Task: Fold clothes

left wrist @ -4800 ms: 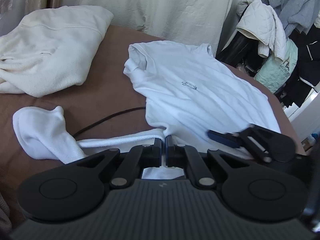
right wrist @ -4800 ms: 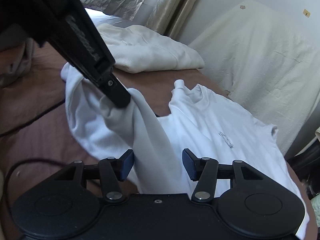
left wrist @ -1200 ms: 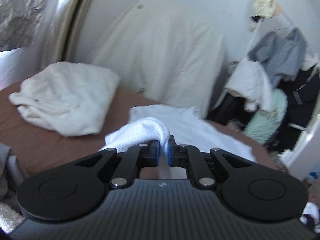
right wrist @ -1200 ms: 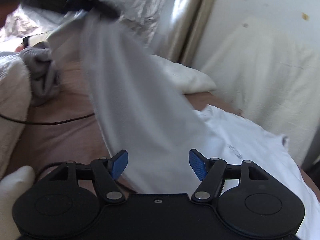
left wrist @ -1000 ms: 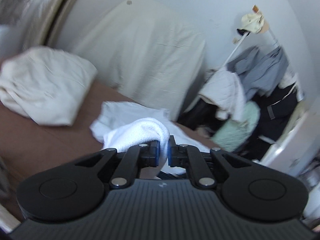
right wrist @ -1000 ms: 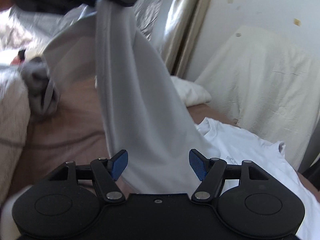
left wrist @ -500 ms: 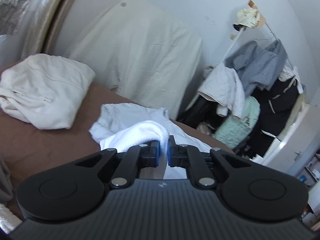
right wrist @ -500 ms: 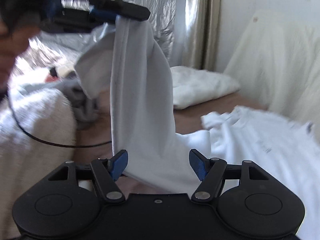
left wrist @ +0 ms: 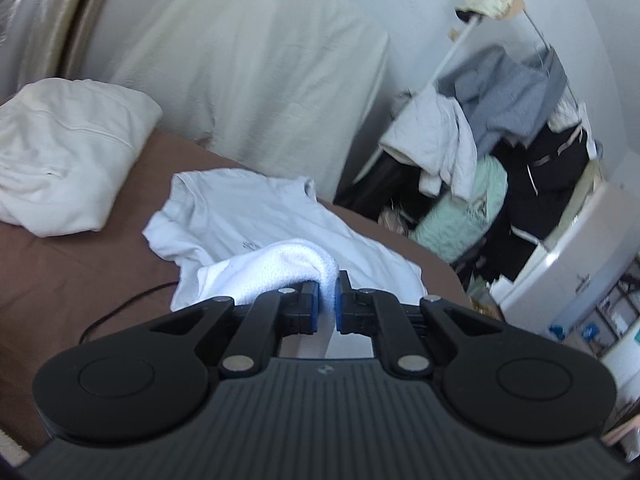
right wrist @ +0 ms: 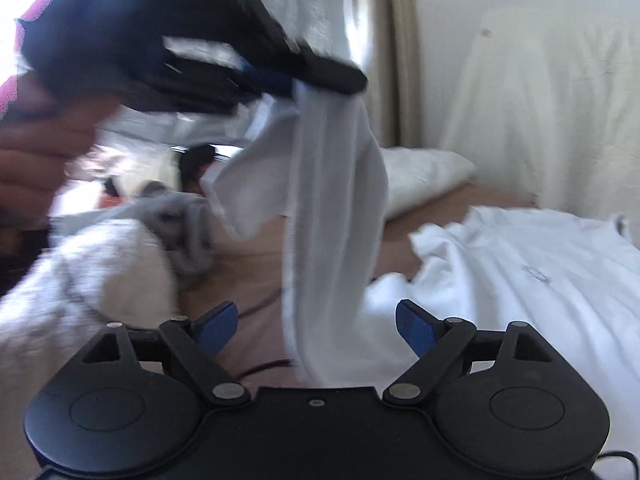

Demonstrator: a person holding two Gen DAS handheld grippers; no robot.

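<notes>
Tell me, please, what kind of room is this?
Most likely a bedroom in a home. A bed with a brown sheet holds a white T-shirt and a folded cream garment. Beside it stands a clothes rack heaped with jackets.

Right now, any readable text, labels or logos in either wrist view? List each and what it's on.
None can be read.
White T-shirt: small dark chest print, too small and blurred to read.
Mint garment on the clothes rack: dark print, too small to read.
Left gripper body: small pale mark by the jaws, a logo, no letters legible.
Sock and right gripper: no text visible.
</notes>
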